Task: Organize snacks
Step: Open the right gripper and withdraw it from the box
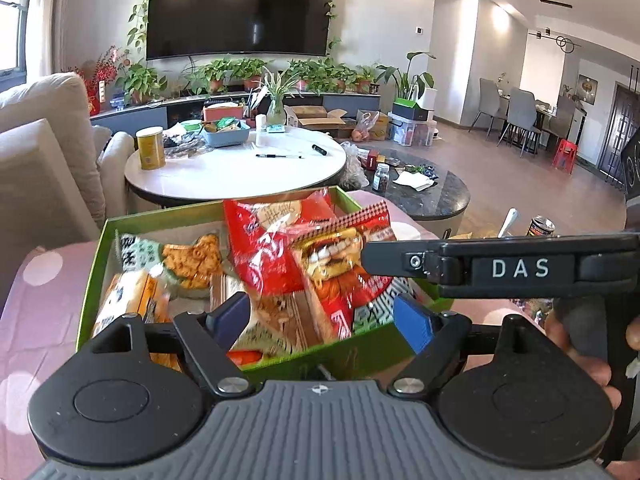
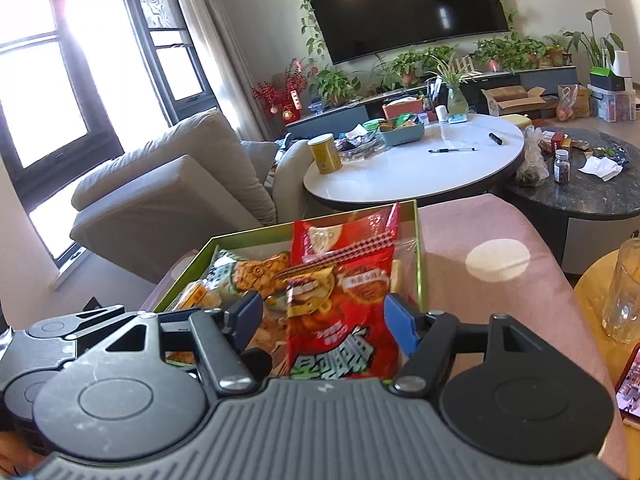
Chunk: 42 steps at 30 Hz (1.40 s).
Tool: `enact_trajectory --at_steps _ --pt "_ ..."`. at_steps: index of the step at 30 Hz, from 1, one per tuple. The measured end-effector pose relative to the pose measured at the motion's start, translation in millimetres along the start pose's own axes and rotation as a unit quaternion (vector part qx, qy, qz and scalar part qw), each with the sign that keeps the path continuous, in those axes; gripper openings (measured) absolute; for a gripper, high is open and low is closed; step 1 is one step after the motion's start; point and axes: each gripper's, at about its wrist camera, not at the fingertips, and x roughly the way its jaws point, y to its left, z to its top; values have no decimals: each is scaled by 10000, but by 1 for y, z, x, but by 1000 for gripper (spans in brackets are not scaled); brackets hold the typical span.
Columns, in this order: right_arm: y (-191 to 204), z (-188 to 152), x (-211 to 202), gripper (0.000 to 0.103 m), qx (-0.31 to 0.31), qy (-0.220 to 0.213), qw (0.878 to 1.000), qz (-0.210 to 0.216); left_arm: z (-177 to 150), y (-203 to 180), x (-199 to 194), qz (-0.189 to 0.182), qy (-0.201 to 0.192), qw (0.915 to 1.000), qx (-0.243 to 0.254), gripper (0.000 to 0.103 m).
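A green box stands on a pink cloth and holds several snack packets. A red noodle packet lies on top, beside another red packet and a packet of orange rings. My left gripper is open over the box's near edge. My right gripper is open, its fingers on either side of the red noodle packet without gripping it. The right gripper's body crosses the left wrist view from the right.
A white round table with a yellow can, a blue basket and pens stands behind the box. A dark round table is at the right, a beige sofa at the left. A glass jar stands at the right.
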Motion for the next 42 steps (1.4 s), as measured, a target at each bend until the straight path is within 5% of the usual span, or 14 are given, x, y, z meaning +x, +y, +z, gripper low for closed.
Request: enact_trajectory --at_steps 11,24,36,38,42 --pt "7 -13 -19 73 -108 47 9999 6 -42 20 -37 146 319 9988 -347 81" --pt "18 -35 -26 74 -288 294 9992 18 -89 -2 -43 282 1152 9927 -222 81" --pt "34 -67 -14 74 -740 740 9945 -36 -100 5 -38 593 1237 9902 -248 80" --pt "35 -70 -11 74 -758 794 9939 -84 -101 9 -39 603 1206 9905 -278 78" --pt "42 -77 -5 74 -1011 878 9907 -224 -101 13 -43 549 1126 9917 -295 58"
